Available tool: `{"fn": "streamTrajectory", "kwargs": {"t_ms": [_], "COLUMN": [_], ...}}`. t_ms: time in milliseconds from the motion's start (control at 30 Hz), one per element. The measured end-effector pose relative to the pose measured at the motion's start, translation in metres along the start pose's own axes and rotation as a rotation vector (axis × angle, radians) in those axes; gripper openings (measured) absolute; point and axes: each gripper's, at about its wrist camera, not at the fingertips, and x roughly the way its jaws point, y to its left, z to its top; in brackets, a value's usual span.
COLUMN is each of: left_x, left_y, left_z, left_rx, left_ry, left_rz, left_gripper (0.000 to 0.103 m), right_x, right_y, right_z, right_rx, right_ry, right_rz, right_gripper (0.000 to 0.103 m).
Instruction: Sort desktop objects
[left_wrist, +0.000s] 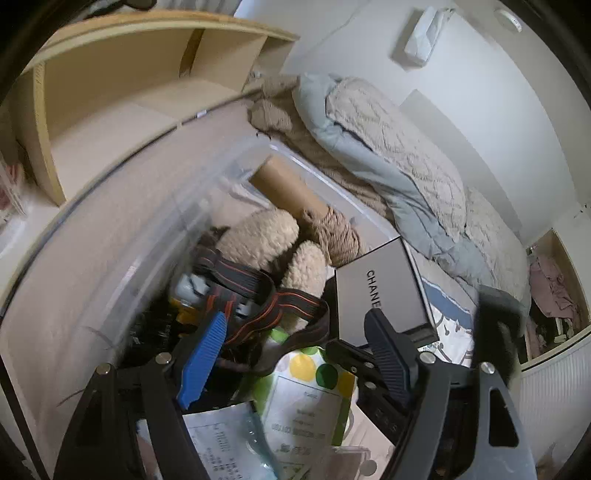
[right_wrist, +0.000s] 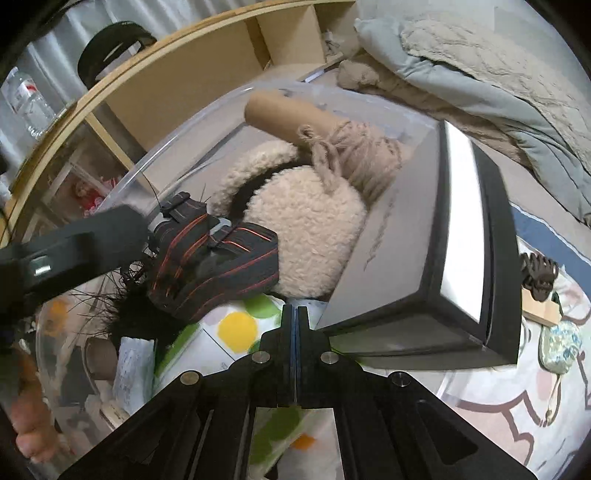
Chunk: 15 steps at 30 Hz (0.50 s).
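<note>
A clear plastic bin (left_wrist: 110, 236) holds a black strap with orange stripes (left_wrist: 258, 295), fluffy beige earmuffs (left_wrist: 266, 236), a cardboard tube wound with beige yarn (left_wrist: 295, 195), a grey CHANEL box (left_wrist: 384, 295) and a dotted packet (left_wrist: 310, 369). My left gripper (left_wrist: 295, 343) is open above the strap and packet, holding nothing. My right gripper (right_wrist: 295, 321) is shut and empty, over the dotted packet (right_wrist: 236, 328) beside the box (right_wrist: 406, 258). The strap (right_wrist: 214, 266), earmuffs (right_wrist: 306, 229) and tube (right_wrist: 288, 114) lie ahead of it. The left gripper's finger (right_wrist: 92, 236) shows at left.
A wooden shelf unit (left_wrist: 122, 74) stands behind the bin. A bed with a grey-blue quilt (left_wrist: 388, 147) runs along the right. A dark hair claw (right_wrist: 539, 273), a small wooden block (right_wrist: 543, 310) and a floral pouch (right_wrist: 557, 343) lie on patterned cloth right of the box.
</note>
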Motion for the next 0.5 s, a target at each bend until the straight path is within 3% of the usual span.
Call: {"fn": "streamTrajectory", "kwargs": {"t_ms": [267, 333, 400, 500], "left_x": [-0.013, -0.017, -0.024, -0.031], "left_y": [0.014, 0.022, 0.03, 0.039], "left_z": [0.004, 0.004, 0.004, 0.005], "left_rx": [-0.021, -0.037, -0.054, -0.074], "left_ry": [-0.04, -0.049, -0.068, -0.083], "left_rz": [-0.042, -0.046, -0.042, -0.045], "left_gripper": [0.077, 0.077, 0.077, 0.077], "right_x": [0.012, 0.011, 0.011, 0.015], "right_y": [0.026, 0.033, 0.037, 0.033], "right_z": [0.016, 0.019, 0.018, 0.015], "right_rx": [-0.111, -0.136, -0.178, -0.183], "right_ry": [0.085, 0.072, 0.045, 0.08], "right_rz": [-0.098, -0.129, -0.218, -0.226], "right_gripper": [0.0, 0.0, 0.0, 0.0]}}
